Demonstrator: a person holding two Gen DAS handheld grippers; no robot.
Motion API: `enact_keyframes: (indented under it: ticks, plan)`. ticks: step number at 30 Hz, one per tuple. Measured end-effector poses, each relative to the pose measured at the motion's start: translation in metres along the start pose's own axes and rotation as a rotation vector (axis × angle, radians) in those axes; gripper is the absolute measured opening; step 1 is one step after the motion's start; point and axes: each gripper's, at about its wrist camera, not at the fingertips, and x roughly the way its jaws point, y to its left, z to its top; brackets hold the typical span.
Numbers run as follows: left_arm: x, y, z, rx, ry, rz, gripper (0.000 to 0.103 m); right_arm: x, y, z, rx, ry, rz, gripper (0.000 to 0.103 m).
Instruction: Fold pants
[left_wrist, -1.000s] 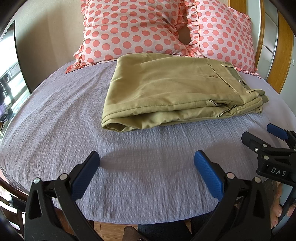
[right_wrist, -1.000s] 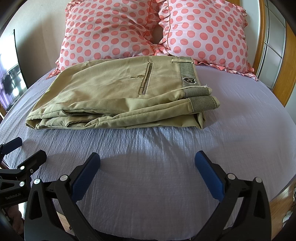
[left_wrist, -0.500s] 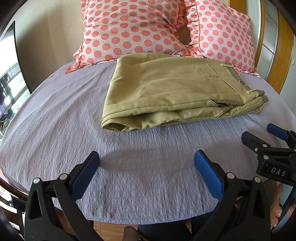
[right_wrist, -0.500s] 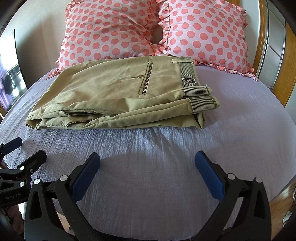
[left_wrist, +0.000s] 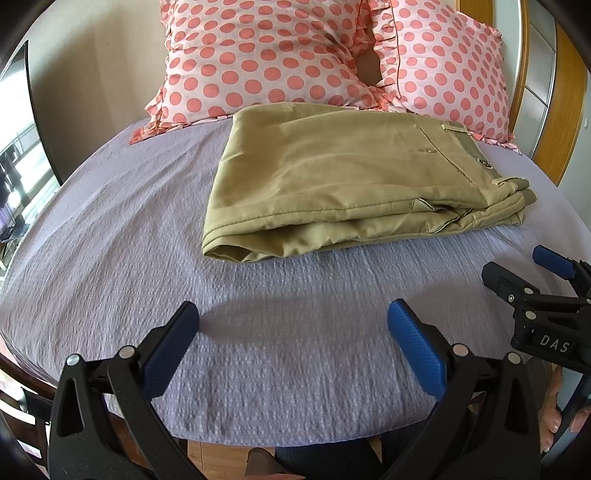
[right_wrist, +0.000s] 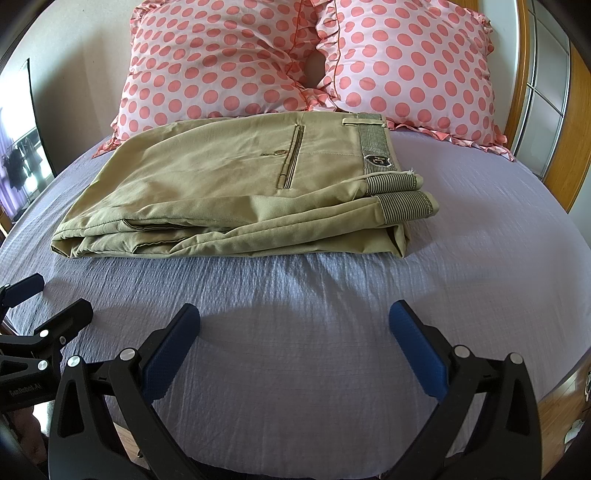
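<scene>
Khaki pants lie folded in a flat stack on the lilac bed sheet, striped waistband at the right; they also show in the right wrist view. My left gripper is open and empty, held low over the sheet near the bed's front edge, well short of the pants. My right gripper is open and empty too, in front of the pants. In the left wrist view the right gripper shows at the right edge. In the right wrist view the left gripper shows at the left edge.
Two pink polka-dot pillows lean against the wall behind the pants. A wooden frame stands at the right. The sheet spreads around the pants. The bed's front edge is just below the left gripper.
</scene>
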Motion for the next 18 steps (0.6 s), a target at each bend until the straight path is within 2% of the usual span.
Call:
enact_keyframes:
  ticks: [18]
  plan:
    - [0.0015, -0.0014, 0.0004, 0.0, 0.003, 0.004, 0.101, 0.0004, 0.0, 0.0003, 0.0, 0.0, 0.0, 0.102]
